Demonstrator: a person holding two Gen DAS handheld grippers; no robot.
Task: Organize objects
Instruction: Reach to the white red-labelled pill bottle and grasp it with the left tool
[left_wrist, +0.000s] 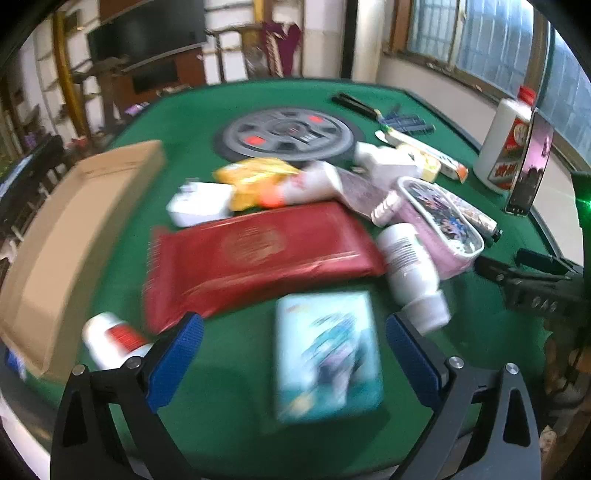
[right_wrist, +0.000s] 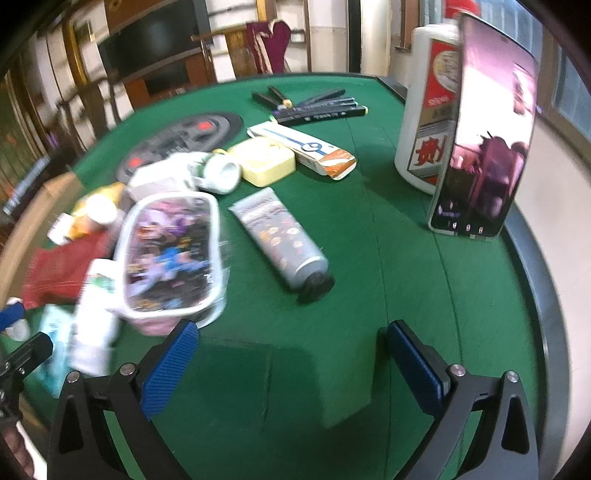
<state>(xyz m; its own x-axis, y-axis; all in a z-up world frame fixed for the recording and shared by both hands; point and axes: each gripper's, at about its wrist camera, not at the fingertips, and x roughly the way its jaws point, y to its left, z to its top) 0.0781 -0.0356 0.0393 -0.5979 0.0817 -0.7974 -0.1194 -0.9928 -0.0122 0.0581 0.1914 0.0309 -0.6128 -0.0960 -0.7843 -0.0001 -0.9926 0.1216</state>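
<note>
1. Green felt covers the table (right_wrist: 388, 206), and the things to organize lie in a loose heap across its middle.
2. Red pouch (left_wrist: 258, 254) lies flat at the heart of the heap; a teal card box (left_wrist: 328, 354) sits just in front of it, between the fingers of the left gripper (left_wrist: 293, 354) but not touched by them.
3. White pill bottle (left_wrist: 410, 269) lies on its side beside the pouch's right end, against a pink case (left_wrist: 439, 221) with a cartoon lid.
4. Behind the pouch sit a yellow packet (left_wrist: 255, 181), a white box (left_wrist: 199, 203) and a tube with an orange cap (left_wrist: 306, 184), all blurred.
5. A small white and red bottle (left_wrist: 110, 339) lies near the left gripper's left finger, next to a cardboard box (left_wrist: 74, 236) at the table's left edge.
6. In the right wrist view a grey tube (right_wrist: 280, 240) lies apart from the case, cap toward the camera; further back are a pale yellow box (right_wrist: 266, 162), a toothpaste carton (right_wrist: 303, 147) and a row of markers (right_wrist: 321, 107).
7. A phone (right_wrist: 487, 140) stands propped against a big white bottle (right_wrist: 424, 110) at the far right.
8. The round grey disc (left_wrist: 288, 134) is probably part of the tabletop.
9. The left gripper's jaws are spread wide and hold nothing.
10. The right gripper (right_wrist: 291, 362) also stands wide and empty over bare felt.
</note>
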